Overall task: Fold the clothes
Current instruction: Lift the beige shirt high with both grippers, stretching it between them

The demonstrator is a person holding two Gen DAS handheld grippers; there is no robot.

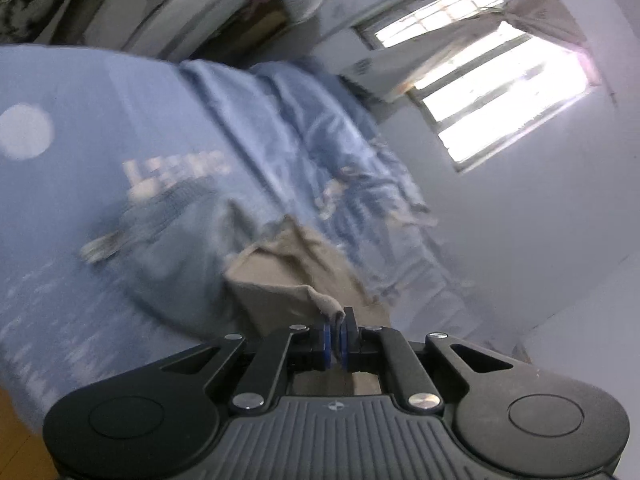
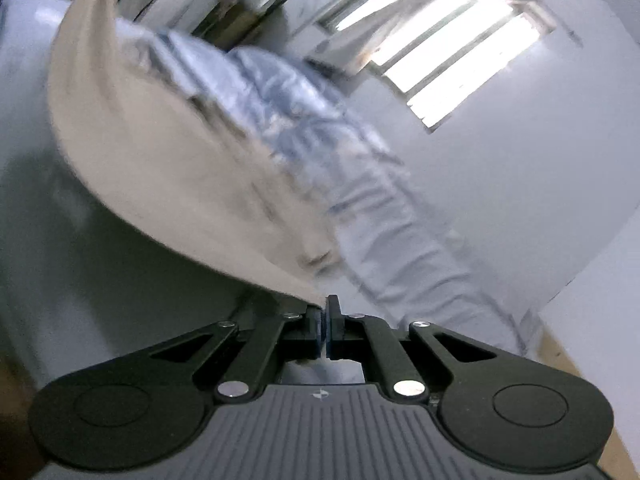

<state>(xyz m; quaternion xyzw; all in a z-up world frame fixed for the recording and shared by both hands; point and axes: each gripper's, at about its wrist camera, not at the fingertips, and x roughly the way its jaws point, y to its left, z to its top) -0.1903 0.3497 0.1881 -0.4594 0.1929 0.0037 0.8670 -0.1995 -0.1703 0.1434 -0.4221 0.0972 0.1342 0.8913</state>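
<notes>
A beige garment [image 1: 288, 276] lies partly on the blue bedspread [image 1: 80, 200] and is lifted at one corner. My left gripper [image 1: 336, 332] is shut on a corner of it. In the right wrist view the beige garment [image 2: 160, 152] stretches up and left as a wide sheet above the bed. My right gripper [image 2: 323, 322] is shut on its near edge. A grey-blue garment [image 1: 168, 236] lies on the bed left of the beige one. Both views are blurred.
A rumpled blue quilt [image 1: 320, 140] lies along the bed by the white wall [image 1: 520, 220]; it also shows in the right wrist view [image 2: 280, 92]. A bright window [image 1: 500, 92] is at upper right. Wrapped bundles [image 1: 180, 8] stand past the bed. Wooden floor [image 2: 580, 380] shows at lower right.
</notes>
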